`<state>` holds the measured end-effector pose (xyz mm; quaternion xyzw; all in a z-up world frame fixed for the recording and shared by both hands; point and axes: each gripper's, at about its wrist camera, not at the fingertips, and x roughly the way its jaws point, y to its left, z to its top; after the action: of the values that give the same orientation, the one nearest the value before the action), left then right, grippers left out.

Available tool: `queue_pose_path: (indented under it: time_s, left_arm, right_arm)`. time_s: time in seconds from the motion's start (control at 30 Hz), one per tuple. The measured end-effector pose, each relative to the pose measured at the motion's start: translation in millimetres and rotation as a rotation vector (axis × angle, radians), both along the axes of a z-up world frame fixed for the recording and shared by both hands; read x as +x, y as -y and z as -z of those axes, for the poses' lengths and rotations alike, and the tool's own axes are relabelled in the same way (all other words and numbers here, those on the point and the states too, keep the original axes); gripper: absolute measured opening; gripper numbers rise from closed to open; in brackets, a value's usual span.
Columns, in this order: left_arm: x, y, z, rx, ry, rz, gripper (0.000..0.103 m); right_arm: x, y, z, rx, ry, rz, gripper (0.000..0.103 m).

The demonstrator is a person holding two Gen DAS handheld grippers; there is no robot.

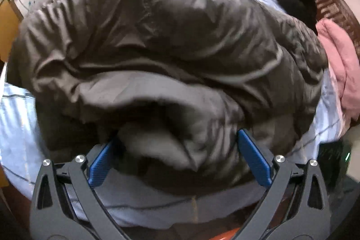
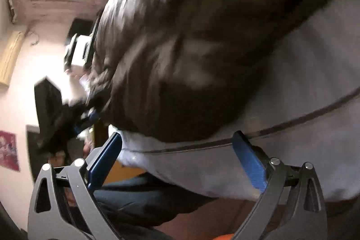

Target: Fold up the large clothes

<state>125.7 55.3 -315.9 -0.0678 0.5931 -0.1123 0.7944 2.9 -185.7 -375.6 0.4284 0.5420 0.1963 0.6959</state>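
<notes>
Puffer jacket (image 1: pixel 171 55) looks light, soft, slippery on the striped bedsheet (image 1: pixel 18 118). Left gripper (image 1: pixel 180 156) straddles its near rolled edge, jaws apart; right gripper (image 2: pixel 177 154) gapes too. Best hold: that thick edge.

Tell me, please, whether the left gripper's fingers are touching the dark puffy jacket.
Touching: in the left wrist view the open left gripper straddles the dark puffy jacket, whose fabric bulges between the blue fingers and presses against them.

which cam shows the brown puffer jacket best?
Left wrist: the whole folded brown puffer jacket lies on the pale bedsheet, fairly sharp. Right wrist shows only one blurred edge of it, close up.
</notes>
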Motion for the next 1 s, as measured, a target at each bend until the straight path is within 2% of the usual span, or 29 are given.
queue_pose_path:
  time_s: [0.07,0.13,0.23,0.3,0.37,0.43,0.47,0.53,0.63,0.73,0.8,0.87,0.93,1.0]
  left_arm:
    - [12,-5,2,-0.054,-0.018,-0.048,0.101]
    - [26,-11,6,-0.109,-0.042,-0.102,0.101]
    - [45,-21,13,-0.206,-0.103,-0.187,0.101]
    - [53,-26,21,-0.23,-0.13,-0.213,0.1]
    - [53,-25,21,-0.224,-0.147,-0.232,0.068]
    - [49,-26,13,-0.224,-0.167,-0.24,0.044]
    - [46,-30,6,-0.24,-0.172,-0.236,0.039]
    - [45,-36,-2,-0.27,-0.163,-0.234,0.035]
    - [42,-44,-14,-0.317,-0.147,-0.238,0.033]
    - [38,-47,-28,-0.353,-0.115,-0.238,0.033]
    - [33,-47,-35,-0.359,-0.108,-0.23,0.035]
    - [29,-52,-32,-0.345,-0.124,-0.197,0.059]
    - [27,-50,-26,-0.346,-0.148,-0.202,0.069]
    - [20,-47,-26,-0.288,-0.151,-0.206,0.069]
  right_arm:
    - [4,-17,1,0.018,0.017,-0.03,0.099]
    - [5,-30,-13,-0.041,0.066,-0.085,0.099]
    - [1,-49,-40,-0.186,0.186,-0.177,0.099]
    - [-3,-57,-45,-0.224,0.221,-0.208,0.099]
    - [-3,-66,-41,-0.202,0.22,-0.232,0.099]
    - [-3,-77,-36,-0.178,0.208,-0.26,0.099]
    - [-3,-83,-35,-0.18,0.216,-0.279,0.099]
    - [-3,-98,-39,-0.185,0.261,-0.331,0.099]
    - [-4,-115,-43,-0.18,0.306,-0.392,0.099]
    - [1,-122,-35,-0.209,0.283,-0.403,0.099]
    - [1,-123,-28,-0.18,0.257,-0.403,0.099]
    - [2,-121,-23,-0.178,0.246,-0.4,0.099]
    - [1,-112,-23,-0.2,0.233,-0.383,0.099]
    - [0,-97,-30,-0.174,0.238,-0.358,0.099]
